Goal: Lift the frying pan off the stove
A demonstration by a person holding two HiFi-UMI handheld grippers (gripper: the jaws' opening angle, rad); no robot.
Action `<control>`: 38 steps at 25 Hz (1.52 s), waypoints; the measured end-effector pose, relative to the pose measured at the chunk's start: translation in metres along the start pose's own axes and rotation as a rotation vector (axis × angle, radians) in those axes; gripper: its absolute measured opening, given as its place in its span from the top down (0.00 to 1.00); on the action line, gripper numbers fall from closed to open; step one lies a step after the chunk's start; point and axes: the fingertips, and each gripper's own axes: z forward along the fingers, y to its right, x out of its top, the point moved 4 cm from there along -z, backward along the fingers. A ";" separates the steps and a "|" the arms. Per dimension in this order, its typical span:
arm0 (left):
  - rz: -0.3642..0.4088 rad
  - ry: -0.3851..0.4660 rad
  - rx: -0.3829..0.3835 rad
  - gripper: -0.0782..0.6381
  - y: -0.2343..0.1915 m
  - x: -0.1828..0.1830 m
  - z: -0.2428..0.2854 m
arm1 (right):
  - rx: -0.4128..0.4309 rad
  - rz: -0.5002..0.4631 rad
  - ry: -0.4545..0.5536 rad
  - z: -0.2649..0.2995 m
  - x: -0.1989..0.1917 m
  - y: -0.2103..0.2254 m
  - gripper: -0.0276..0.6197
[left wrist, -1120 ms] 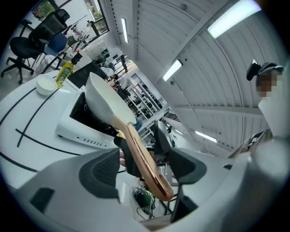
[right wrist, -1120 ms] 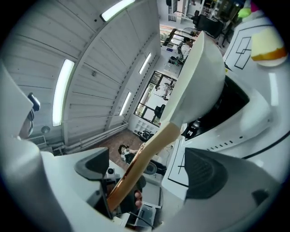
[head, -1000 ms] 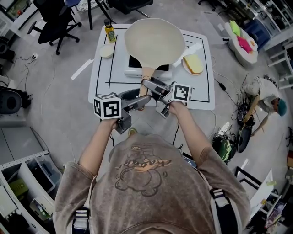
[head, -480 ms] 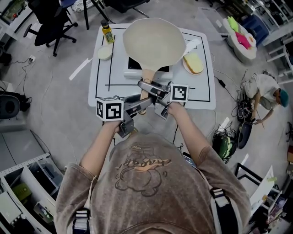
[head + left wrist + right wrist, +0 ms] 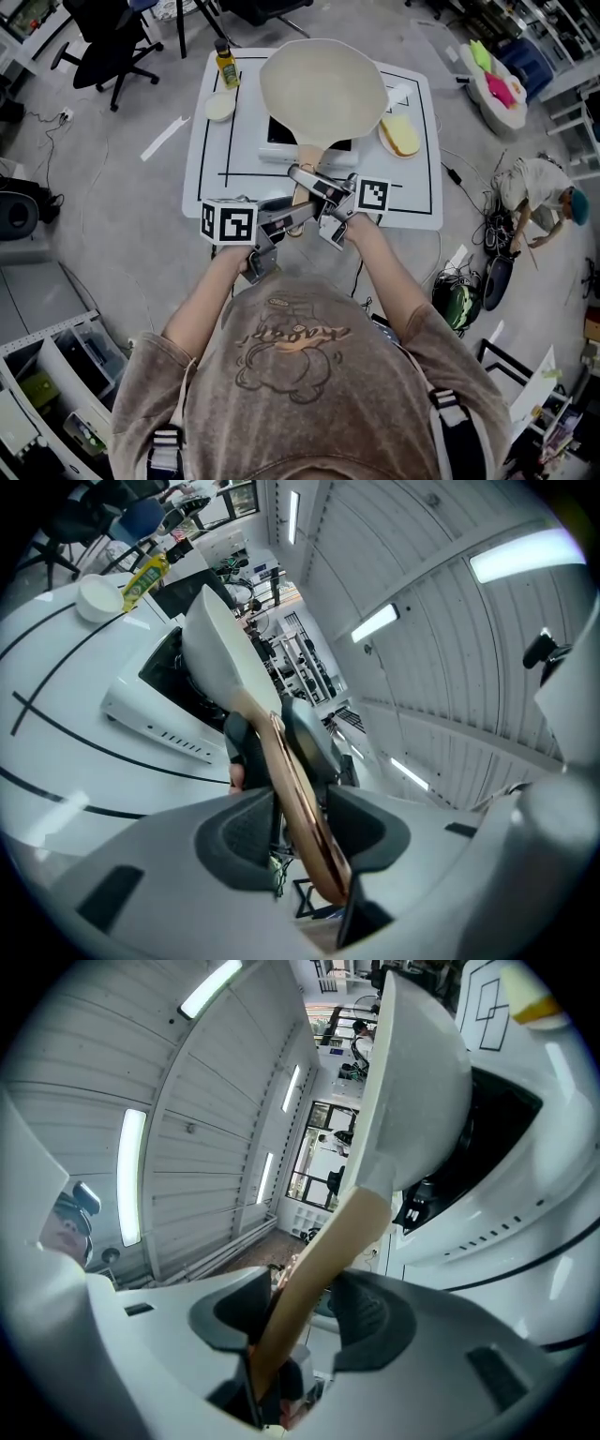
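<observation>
A cream frying pan [image 5: 323, 89] sits over the white stove [image 5: 281, 142] with the black top, its wooden handle [image 5: 307, 153] pointing toward me. My left gripper [image 5: 296, 210] comes in from the left and holds the handle's near end [image 5: 302, 803] between its pads. From the right, my right gripper [image 5: 302, 175] crosses the handle [image 5: 323, 1251] a little farther up; its jaws are closing and its pads sit against the wood. Seen from the left gripper [image 5: 305, 832], the pan [image 5: 220, 639] tilts over the stove [image 5: 155, 714]. The right gripper [image 5: 300, 1321] looks up along the pan [image 5: 412, 1082].
On the white table [image 5: 211, 173] stand a yellow bottle [image 5: 225, 67] and a small white bowl [image 5: 218, 106] at the back left. A plate with a yellow piece [image 5: 400, 134] lies right of the stove. An office chair [image 5: 103, 47] is at the far left, a crouching person [image 5: 530, 187] at the right.
Both grippers' jaws have drawn in round the pan handle and now hold it. The pan has stayed over the stove with little shift.
</observation>
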 end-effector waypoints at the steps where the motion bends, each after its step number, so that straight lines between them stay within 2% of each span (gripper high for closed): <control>1: -0.005 0.013 -0.005 0.65 -0.001 0.000 -0.001 | -0.003 -0.003 -0.005 0.001 0.000 -0.001 0.65; 6: -0.042 0.063 -0.032 0.67 0.001 0.000 -0.001 | -0.013 -0.005 -0.009 0.001 0.001 -0.003 0.66; 14: -0.013 0.079 -0.034 0.67 0.005 0.002 -0.004 | -0.021 -0.041 -0.044 0.002 0.002 -0.009 0.66; 24: -0.068 0.105 -0.099 0.67 0.016 -0.008 -0.005 | -0.062 -0.049 -0.059 -0.005 -0.006 -0.022 0.66; 38: -0.058 0.048 -0.157 0.67 0.038 -0.032 0.011 | -0.107 -0.069 -0.005 -0.044 -0.015 -0.041 0.65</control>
